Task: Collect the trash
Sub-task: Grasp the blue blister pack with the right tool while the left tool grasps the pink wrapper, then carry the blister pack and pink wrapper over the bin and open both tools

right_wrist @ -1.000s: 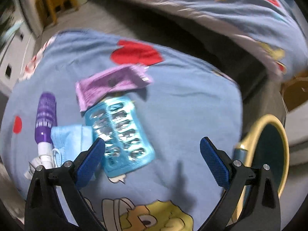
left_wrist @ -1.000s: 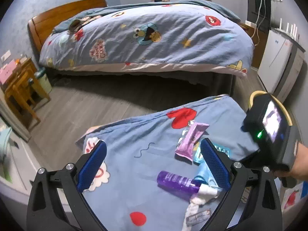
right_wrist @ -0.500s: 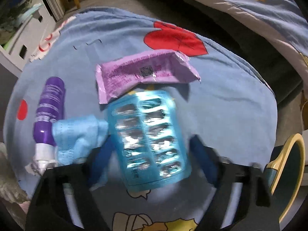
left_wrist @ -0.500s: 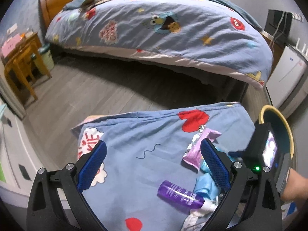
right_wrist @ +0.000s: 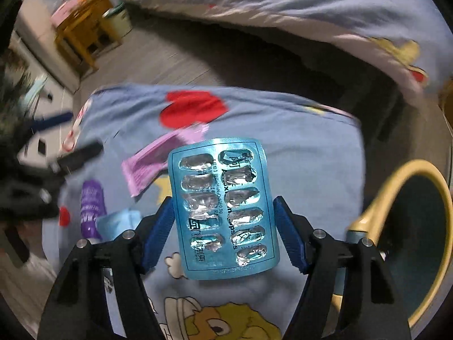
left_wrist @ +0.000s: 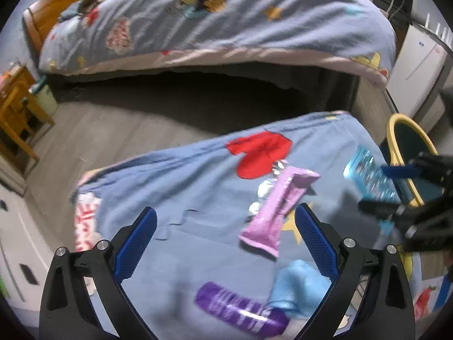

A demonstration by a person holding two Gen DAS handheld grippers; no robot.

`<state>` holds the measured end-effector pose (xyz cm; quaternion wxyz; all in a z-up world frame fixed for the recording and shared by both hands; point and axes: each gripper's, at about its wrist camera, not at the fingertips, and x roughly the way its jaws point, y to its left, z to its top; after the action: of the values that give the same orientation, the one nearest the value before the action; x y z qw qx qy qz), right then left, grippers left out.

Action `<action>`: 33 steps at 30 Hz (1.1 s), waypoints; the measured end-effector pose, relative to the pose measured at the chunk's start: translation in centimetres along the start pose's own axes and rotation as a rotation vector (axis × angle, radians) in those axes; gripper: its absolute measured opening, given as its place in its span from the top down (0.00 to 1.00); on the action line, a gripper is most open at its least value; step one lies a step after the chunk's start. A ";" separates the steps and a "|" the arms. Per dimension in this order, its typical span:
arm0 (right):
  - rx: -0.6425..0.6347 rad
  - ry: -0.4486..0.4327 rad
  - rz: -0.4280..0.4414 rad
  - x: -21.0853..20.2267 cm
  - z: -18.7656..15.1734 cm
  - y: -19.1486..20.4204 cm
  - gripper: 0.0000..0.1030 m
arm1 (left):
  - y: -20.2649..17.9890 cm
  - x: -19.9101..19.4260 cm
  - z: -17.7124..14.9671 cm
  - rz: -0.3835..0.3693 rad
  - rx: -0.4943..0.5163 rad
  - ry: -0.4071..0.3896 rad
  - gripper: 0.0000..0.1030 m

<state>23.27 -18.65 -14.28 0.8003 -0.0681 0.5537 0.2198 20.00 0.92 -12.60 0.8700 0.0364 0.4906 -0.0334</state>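
Note:
My right gripper point(right_wrist: 223, 212) is shut on a blue blister pack point(right_wrist: 220, 175) of emptied pills and holds it lifted above the blue cartoon cloth point(right_wrist: 297, 147). In the left wrist view the same pack point(left_wrist: 368, 175) hangs at the right in that gripper point(left_wrist: 388, 189). My left gripper point(left_wrist: 226, 212) is open above the cloth with nothing between its fingers. A purple wrapper point(left_wrist: 276, 212) lies just inside its right finger. Nearer lie a purple bottle point(left_wrist: 240, 308) and a crumpled blue mask point(left_wrist: 300, 286).
A yellow-rimmed bin point(right_wrist: 396, 175) stands on the floor just right of the cloth's edge. A bed point(left_wrist: 226, 22) with a blue duvet fills the back. A wooden stool point(left_wrist: 14, 113) stands at the left and a white cabinet point(left_wrist: 416, 65) at the right.
My right gripper closed on the blister pack and lifted it off the cloth towards the bin. My left gripper sank closer to the cloth and the purple wrapper.

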 end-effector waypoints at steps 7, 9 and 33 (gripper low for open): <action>0.113 0.006 -0.037 -0.4 -0.1 -3.8 0.32 | -2.0 3.0 0.2 0.001 0.061 0.053 0.06; 0.111 0.008 -0.038 -0.6 -0.2 -4.2 0.33 | -2.6 3.9 0.1 0.016 0.088 0.075 0.07; 0.197 -0.113 -0.062 -7.4 -4.1 -6.1 0.33 | -8.9 -1.9 0.0 -0.061 0.159 -0.058 0.85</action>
<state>20.18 -27.57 -9.91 0.8395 0.0063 0.5243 0.1428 18.15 -7.93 -11.26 0.8768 0.0893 0.4617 -0.0998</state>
